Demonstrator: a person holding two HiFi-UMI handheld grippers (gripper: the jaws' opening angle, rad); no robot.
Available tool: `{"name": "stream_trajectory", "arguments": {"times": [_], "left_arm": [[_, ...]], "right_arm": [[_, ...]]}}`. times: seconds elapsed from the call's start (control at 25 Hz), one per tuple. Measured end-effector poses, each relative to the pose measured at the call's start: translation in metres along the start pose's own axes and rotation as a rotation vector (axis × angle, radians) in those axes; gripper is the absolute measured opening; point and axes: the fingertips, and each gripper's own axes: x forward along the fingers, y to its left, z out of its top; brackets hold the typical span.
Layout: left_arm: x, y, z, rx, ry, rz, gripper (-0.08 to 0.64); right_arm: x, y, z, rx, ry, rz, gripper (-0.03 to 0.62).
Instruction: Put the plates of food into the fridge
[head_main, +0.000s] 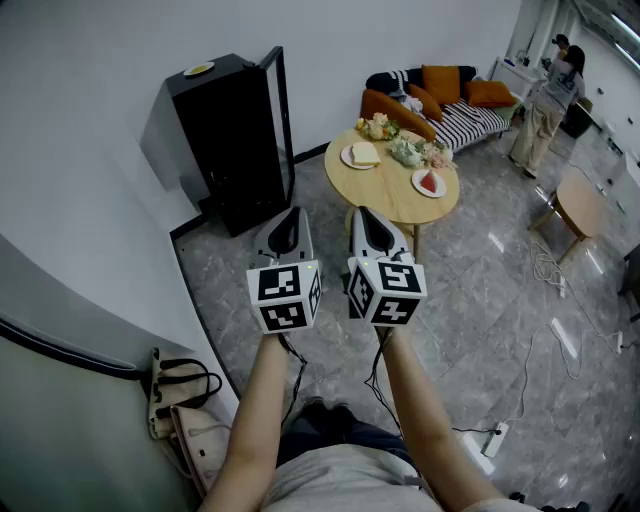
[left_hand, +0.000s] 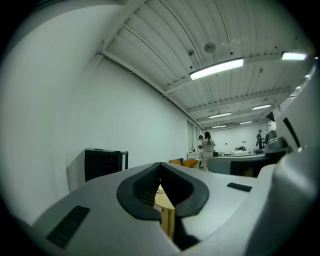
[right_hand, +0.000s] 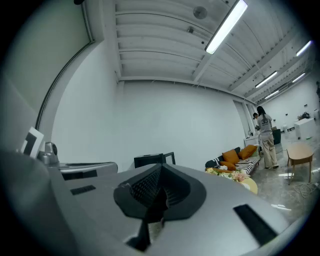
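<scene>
Plates (head_main: 362, 155) of food sit on round table (head_main: 386, 197) near open fridge (head_main: 225, 130).

Brightness: evenly bright, cool indoor light.
Source: ceiling strip lights (left_hand: 216, 69) overhead.
Glare: pale streaks on the glossy floor (head_main: 500, 245).
Shadows: a soft grey one from the fridge (head_main: 225, 140) on the wall (head_main: 80, 100).
Distortion: both gripper views fisheye with black corners; the head view bends at its edges.

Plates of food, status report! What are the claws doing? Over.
Left claw and right claw shut, empty. Bread plate and red-food plate on round table; third plate atop black fridge. Bare floor between, nothing blocking.
</scene>
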Motion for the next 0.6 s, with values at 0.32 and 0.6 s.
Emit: {"name": "stream_trajectory", "arguments": {"times": [0.32, 0.6], "left_arm": [[0.0003, -0.0008, -0.0018, -0.003, 0.002, 0.005, 0.008], [-0.0005, -0.0023, -0.0020, -0.002, 0.002, 0.009, 0.008]], "right_arm": [[-0.0016, -0.0052, -0.0026, 0.010, 0.009, -0.004, 0.012], [-0.0043, -0.0071, 0.0003, 0.011, -0.003, 0.000, 0.014]]}}
